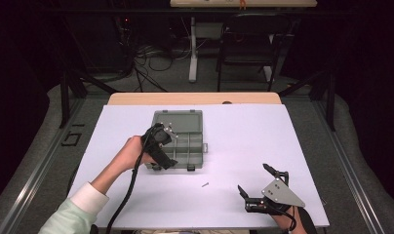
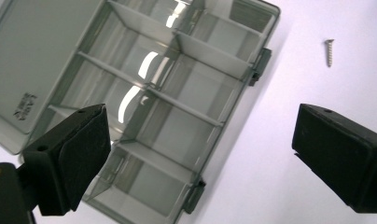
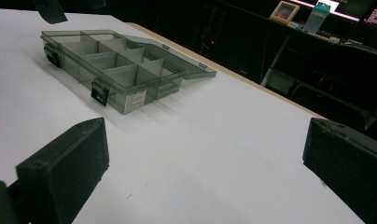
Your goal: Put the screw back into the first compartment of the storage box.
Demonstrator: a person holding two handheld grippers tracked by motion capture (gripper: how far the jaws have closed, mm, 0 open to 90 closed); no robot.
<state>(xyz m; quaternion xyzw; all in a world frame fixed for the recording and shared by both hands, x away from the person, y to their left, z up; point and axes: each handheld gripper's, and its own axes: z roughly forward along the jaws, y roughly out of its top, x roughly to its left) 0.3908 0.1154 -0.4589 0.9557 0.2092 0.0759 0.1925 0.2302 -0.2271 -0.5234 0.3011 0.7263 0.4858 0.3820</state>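
My left tongs hang over the near left part of the compartment box, wide apart with nothing between them. The box sits open near the middle of the table, its lid folded flat behind it. It is thin, smoky, see-through plastic with straight dividers and small dark latches on the front wall. I judge it light, stiff and rather slick, so it would skate on the smooth white top if nudged. A wall edge or a divider looks like the best grip. The small metal screw lies on the table just in front of the box, tiny, hard and prone to roll; I'd pinch its shank. My right tongs rest low at the near right, also spread wide and empty.
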